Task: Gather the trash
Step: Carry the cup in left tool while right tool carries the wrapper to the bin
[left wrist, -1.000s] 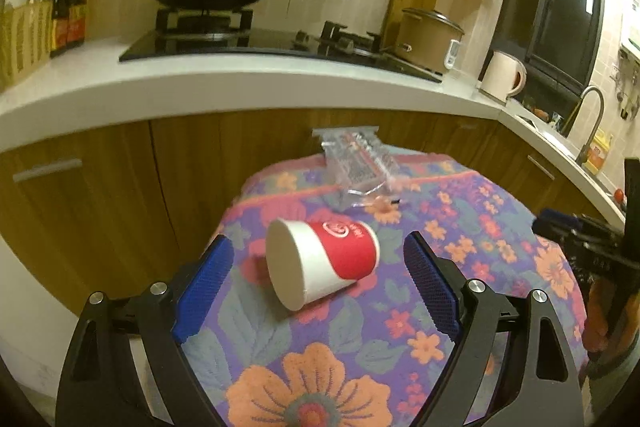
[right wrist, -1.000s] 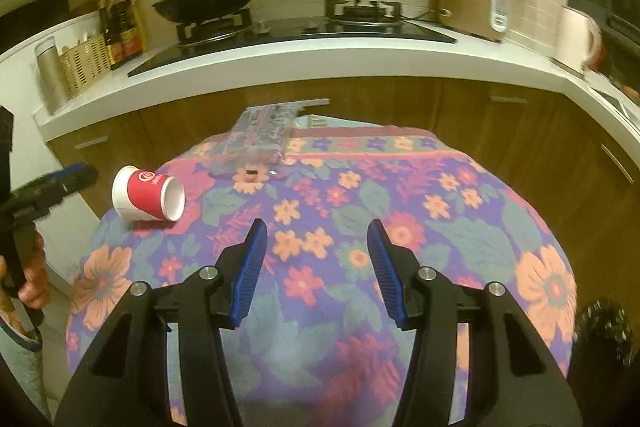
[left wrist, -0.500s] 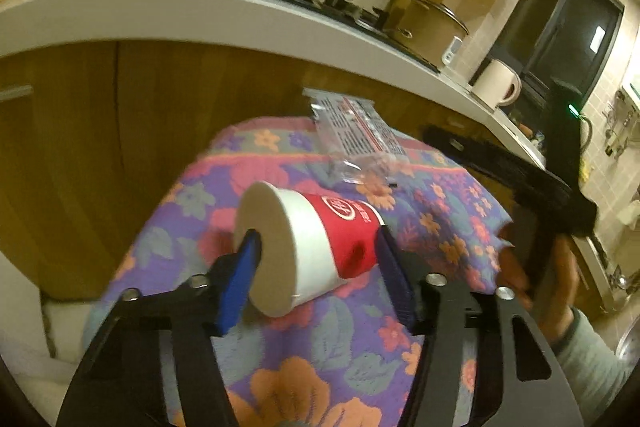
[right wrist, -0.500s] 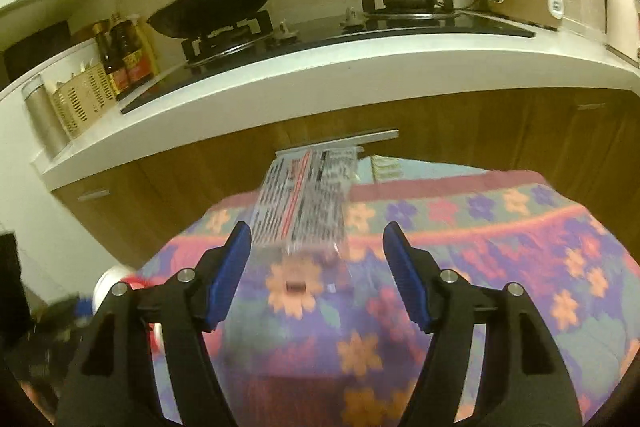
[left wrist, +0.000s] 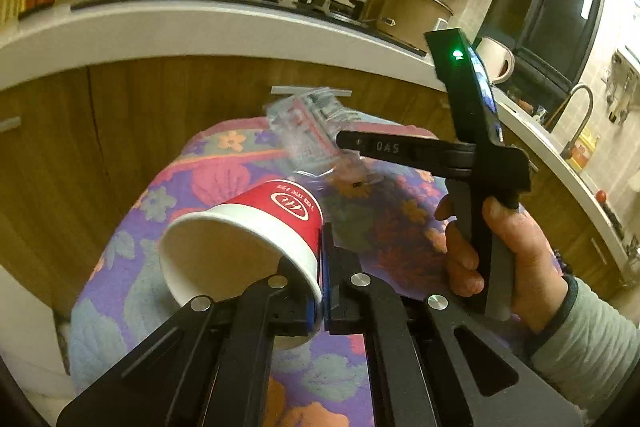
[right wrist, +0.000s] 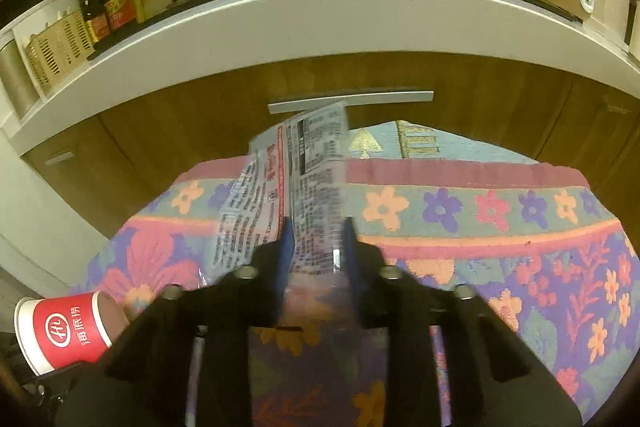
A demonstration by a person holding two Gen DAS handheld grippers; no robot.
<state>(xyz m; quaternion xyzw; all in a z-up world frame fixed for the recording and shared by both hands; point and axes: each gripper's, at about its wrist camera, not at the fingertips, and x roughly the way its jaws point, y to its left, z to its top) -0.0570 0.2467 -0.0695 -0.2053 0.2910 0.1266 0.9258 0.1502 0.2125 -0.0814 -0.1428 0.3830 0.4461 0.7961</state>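
Pinches the rim of the paper cup (left wrist: pixel 256 227) with the left gripper (left wrist: pixel 320 267): one finger inside the mouth, the other outside against the red wall, nearly pressed together with only the cup wall between. A second ago, stood spread wide on either side of the cup lying on its side; half a second ago, was closing round the body. Now shows the open mouth turned toward the camera and the cup tipped up at the left edge of the flowered tablecloth (right wrist: pixel 480 211); cannot tell for certain whether clear of the cloth or still touching.

Closes the right gripper (right wrist: pixel 316 231) on the near end of the clear printed wrapper (right wrist: pixel 304 167), where half a second ago hung open with the wrapper ahead and untouched. Leaves a narrow gap filled by the plastic; blurred near the fingers, so cannot say how firm the hold is. Has the wrapper's far end still reaching over the far edge of the table, toward the cupboard handle.

Means, probably, both visible pieces of trash in hand at once, with lifting and carrying to a bin left to do; shows no bin in either view. Risks crushing the thin rim, or letting the slick wrapper slide out.
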